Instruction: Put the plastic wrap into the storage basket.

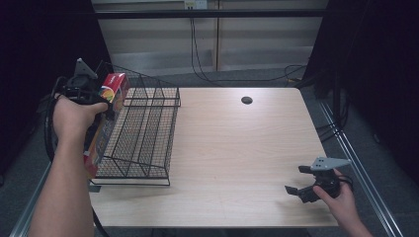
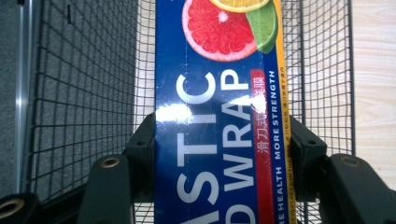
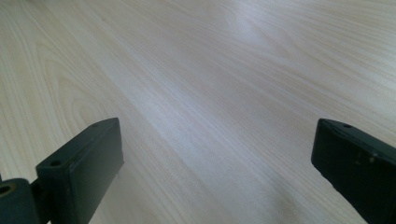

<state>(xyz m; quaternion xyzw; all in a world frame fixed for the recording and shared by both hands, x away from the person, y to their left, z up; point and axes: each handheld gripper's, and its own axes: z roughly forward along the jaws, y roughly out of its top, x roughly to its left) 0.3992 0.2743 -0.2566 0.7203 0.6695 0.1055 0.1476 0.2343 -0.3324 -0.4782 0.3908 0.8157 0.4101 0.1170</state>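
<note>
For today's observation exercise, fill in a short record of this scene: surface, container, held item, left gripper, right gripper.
surface: pale wooden table
container: black wire basket at the table's left side
held item: blue plastic wrap box with citrus picture, over the basket
left gripper: left gripper shut on the box's two long sides
right gripper: right gripper open, nothing between its jaws, above bare table

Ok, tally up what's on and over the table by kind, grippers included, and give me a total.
Plastic wrap box: 1, clamped in the left gripper
Black wire rack: 1, on the table
Grippers: 2, counting the open right gripper
Total: 4
</note>
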